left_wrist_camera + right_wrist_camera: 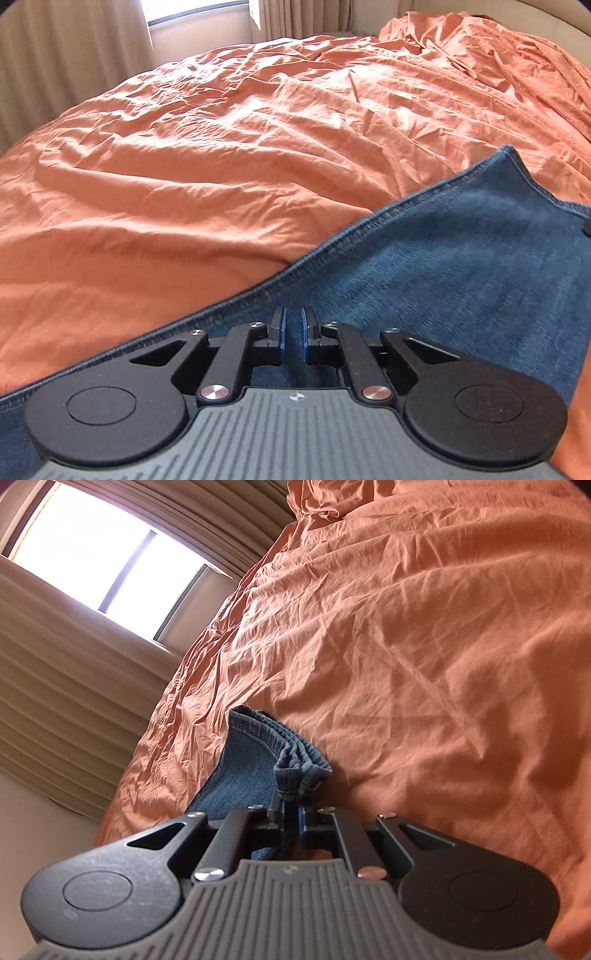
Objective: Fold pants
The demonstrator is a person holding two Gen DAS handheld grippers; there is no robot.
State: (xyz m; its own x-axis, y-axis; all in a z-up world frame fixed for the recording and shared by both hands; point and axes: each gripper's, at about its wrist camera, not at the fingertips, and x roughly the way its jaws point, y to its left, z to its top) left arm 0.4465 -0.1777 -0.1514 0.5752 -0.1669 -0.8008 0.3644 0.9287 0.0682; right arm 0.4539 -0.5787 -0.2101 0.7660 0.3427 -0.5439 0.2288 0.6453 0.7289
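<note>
Right now your left gripper [293, 334] sits low over the jeans [443, 280], pointing along the denim toward the far side of the bed. Your right gripper [291, 812] is rolled sharply, so the window [110, 554] and curtains [55, 657] tilt across its view.

From the left wrist, the jeans run out of view at the lower and right borders, and the gripper body hides the cloth beneath it. A small dark object [587, 229] at the right border is cut off and cannot be identified. From the right wrist, the denim drops behind the linkage, so the rest of the garment is hidden there.

Your left fingers [282, 328] stand a narrow gap apart, blue pads facing each other; whether any denim lies between them cannot be told. Your right fingers [303, 825] are clamped on a bunched hem of the jeans [255, 768], whose stitched layers fan out beyond the tips. The jeans lie on the wrinkled orange bedsheet [221, 147].
</note>
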